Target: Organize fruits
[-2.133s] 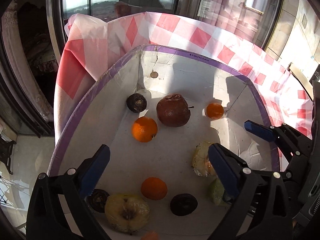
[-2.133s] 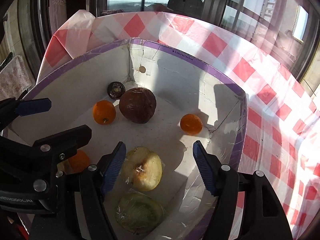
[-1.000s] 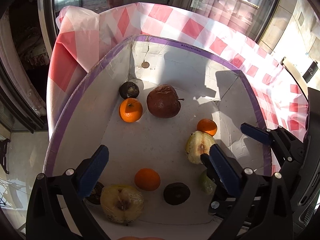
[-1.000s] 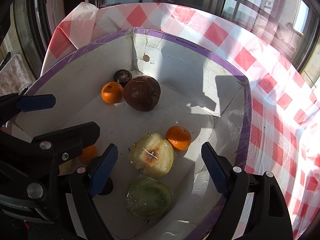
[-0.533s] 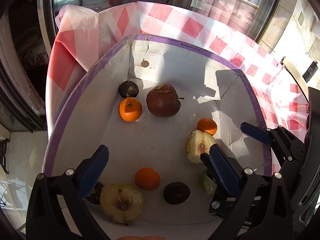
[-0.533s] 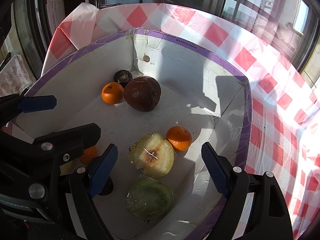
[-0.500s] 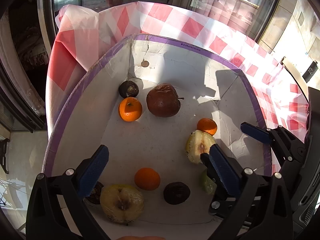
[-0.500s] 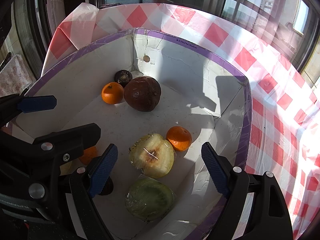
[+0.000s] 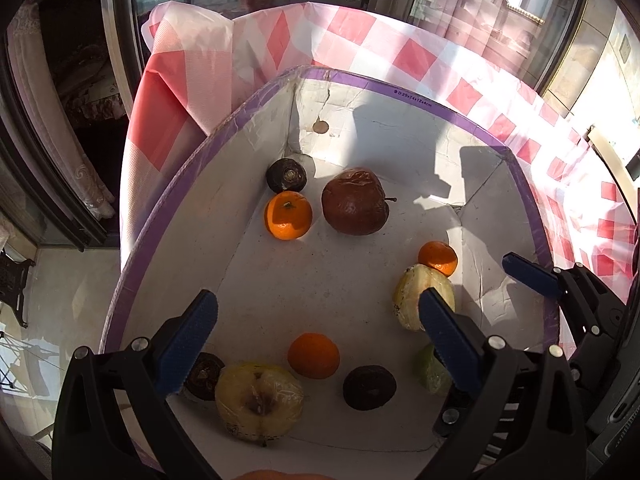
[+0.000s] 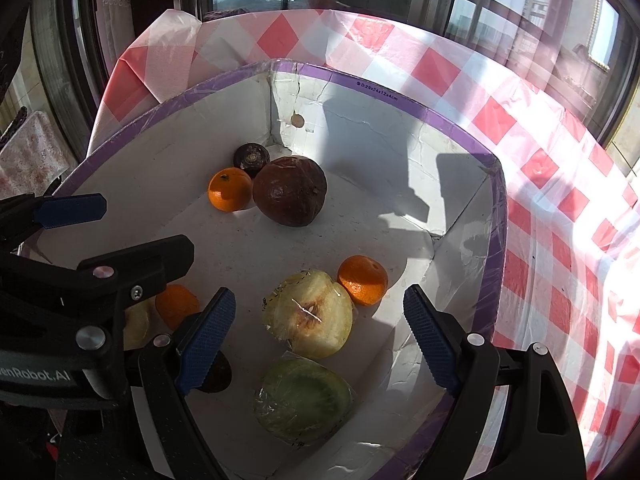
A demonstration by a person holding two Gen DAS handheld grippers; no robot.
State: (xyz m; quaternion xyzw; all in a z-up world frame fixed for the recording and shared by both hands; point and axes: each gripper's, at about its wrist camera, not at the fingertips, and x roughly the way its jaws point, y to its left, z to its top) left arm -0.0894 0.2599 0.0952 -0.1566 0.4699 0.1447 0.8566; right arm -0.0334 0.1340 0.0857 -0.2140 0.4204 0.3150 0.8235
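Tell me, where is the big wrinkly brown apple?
The big wrinkly brown apple sits near the white box's far corner, beside an orange tangerine.

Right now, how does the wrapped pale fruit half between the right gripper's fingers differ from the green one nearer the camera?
The pale half shows creamy flesh with a brown core; the green half is green throughout. The pale half touches an orange; the green half does not. Both are film-wrapped, cut face up.

In the box (image 10: 460,128), a halved fruit (image 10: 310,314) lies between the right gripper's (image 10: 318,334) fingers; a tangerine (image 10: 363,280) touches it beyond, a wrapped half (image 10: 304,400) sits nearer.
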